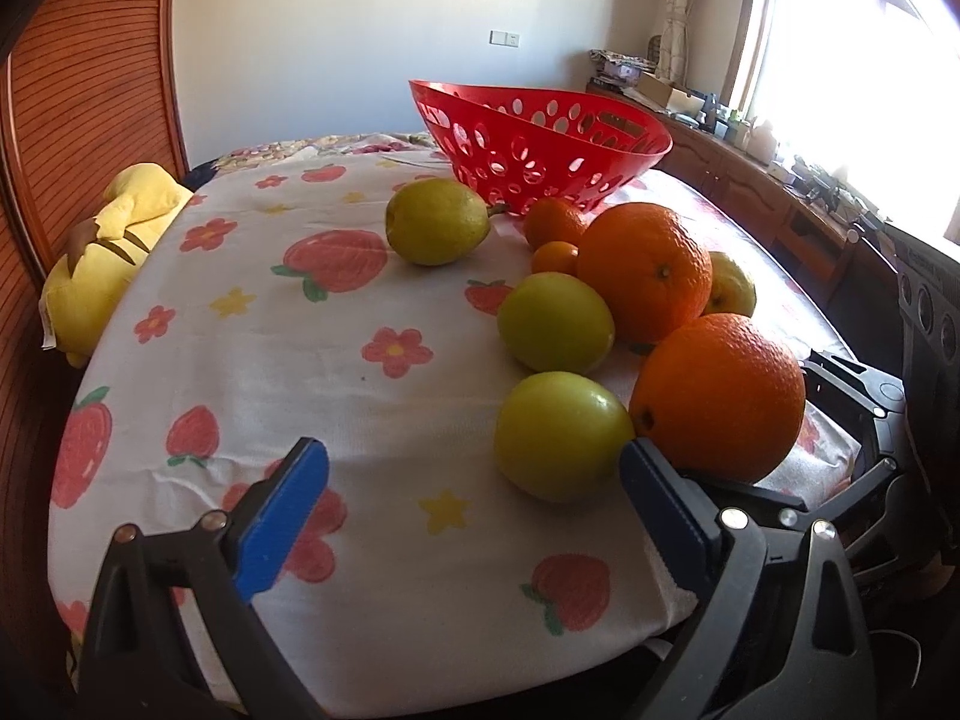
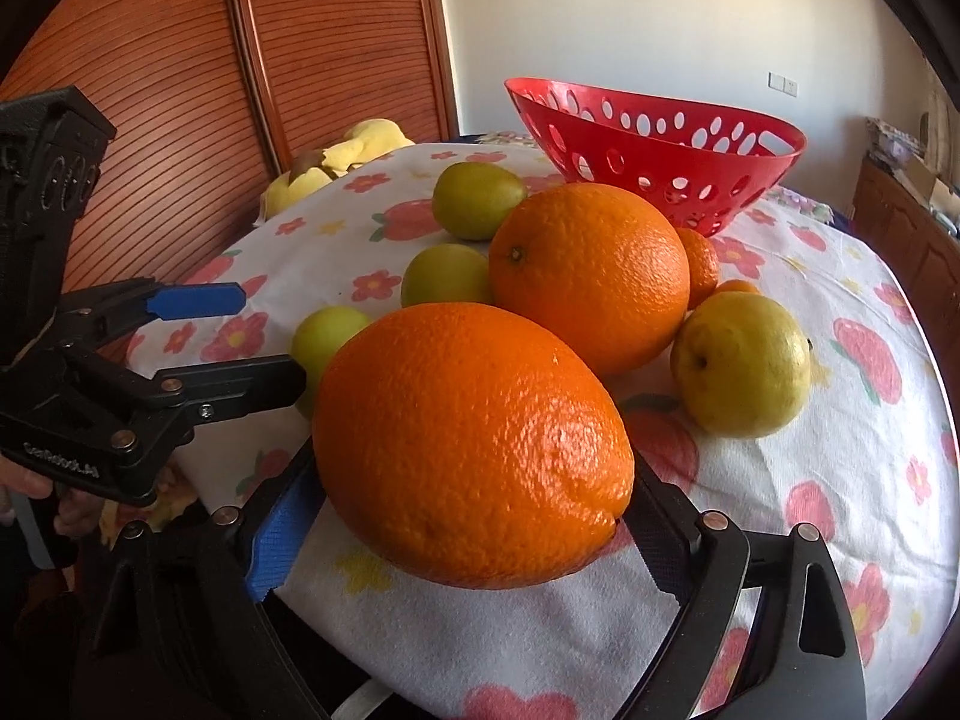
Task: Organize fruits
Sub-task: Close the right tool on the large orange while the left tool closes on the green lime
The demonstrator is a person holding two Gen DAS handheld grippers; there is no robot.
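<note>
My right hand-held gripper (image 2: 444, 531) has its two pads set against the sides of the near orange (image 2: 474, 450); the fruit sits between them on the flowered cloth (image 2: 840, 360). Whether it is lifted clear, I cannot tell. My left hand-held gripper (image 1: 474, 492) is spread wide and holds nothing; a green fruit (image 1: 561, 435) lies at 1 o'clock just beyond its right pad, touching that same orange (image 1: 720, 396). A second orange (image 2: 591, 276) sits at 12 o'clock behind the first, with a yellow fruit (image 2: 741, 363) at 2 o'clock. The red basket (image 2: 660, 144) stands behind the pile, at the far edge of the desk.
</note>
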